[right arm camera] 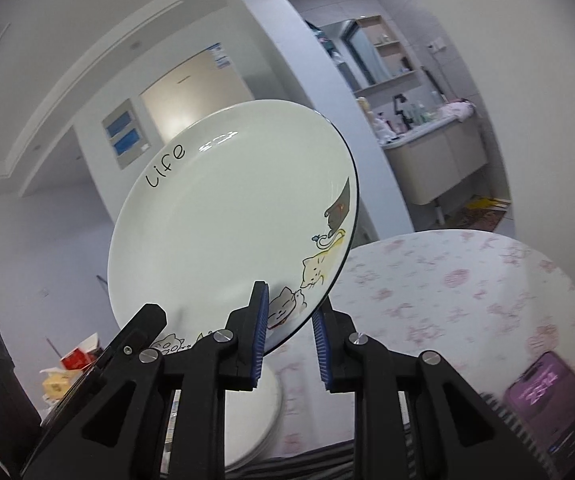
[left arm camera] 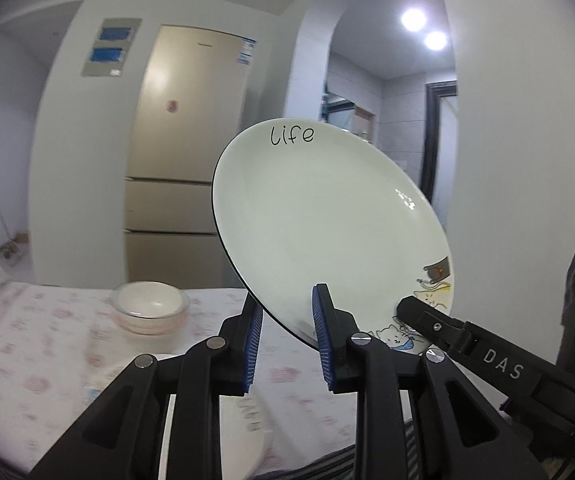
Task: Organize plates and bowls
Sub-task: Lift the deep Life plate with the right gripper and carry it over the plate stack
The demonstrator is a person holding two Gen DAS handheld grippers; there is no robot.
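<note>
While both grippers' jaws were clamped on the cat plate (left arm camera: 327, 232), it was up off the bench (right arm camera: 447, 288). Below the left gripper (left arm camera: 287, 340) and right gripper (right arm camera: 289, 336), a plate pile (right arm camera: 255, 420) waited; stacked bowls (left arm camera: 149, 306) sat beyond.

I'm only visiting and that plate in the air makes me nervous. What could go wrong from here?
1. The plate is tilted steeply, pinched only at its lower rim by the left hand-held gripper and the right hand-held gripper; it might slip out.
2. If it dropped, it could strike the stacked plates on the table beneath.
3. The bowls and a phone lie nearby, so a careless swing could hit them.
</note>
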